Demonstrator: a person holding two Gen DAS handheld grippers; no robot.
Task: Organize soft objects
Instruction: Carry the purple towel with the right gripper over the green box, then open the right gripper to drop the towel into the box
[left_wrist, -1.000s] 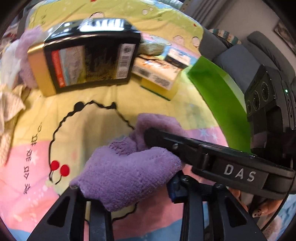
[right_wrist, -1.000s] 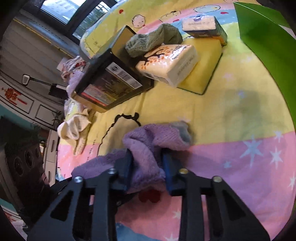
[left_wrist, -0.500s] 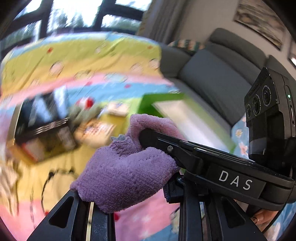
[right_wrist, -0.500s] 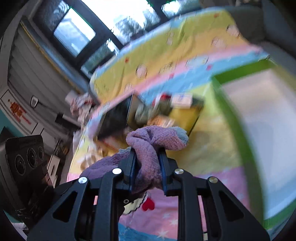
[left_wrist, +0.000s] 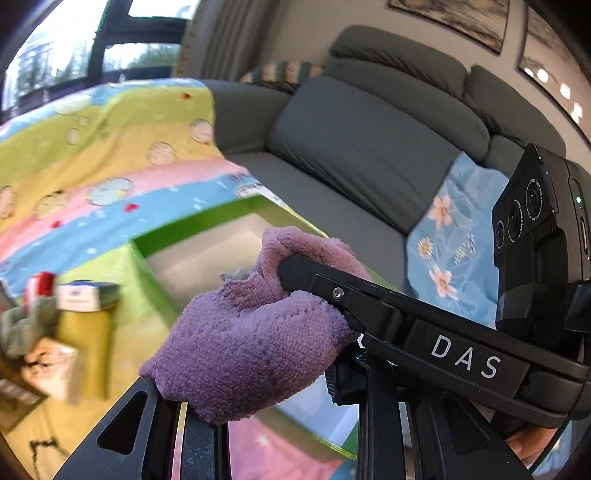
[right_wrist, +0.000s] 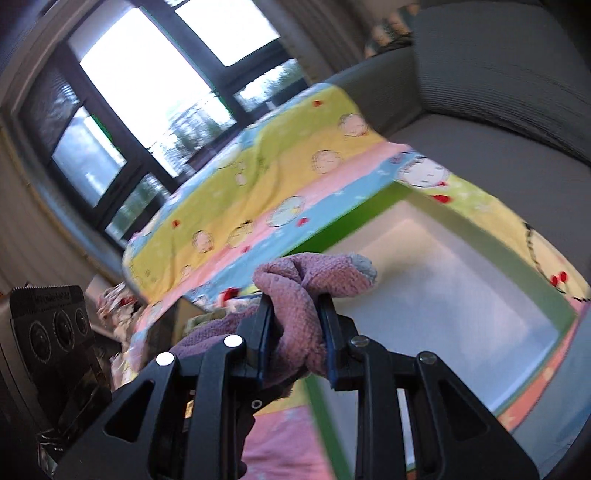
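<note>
Both grippers (left_wrist: 273, 369) (right_wrist: 295, 332) clamped on purple towel (left_wrist: 251, 339); green box (right_wrist: 554, 295) at 2 o'clock. Risk: floppy corner snags rim.

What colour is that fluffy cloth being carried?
Purple, with a small grey corner; the cloth shows best in the left wrist view.

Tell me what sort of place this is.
Most likely a home living room. A grey sofa runs along the wall with framed pictures above it, big windows let in daylight, and a bright cartoon blanket covers the work surface.
</note>
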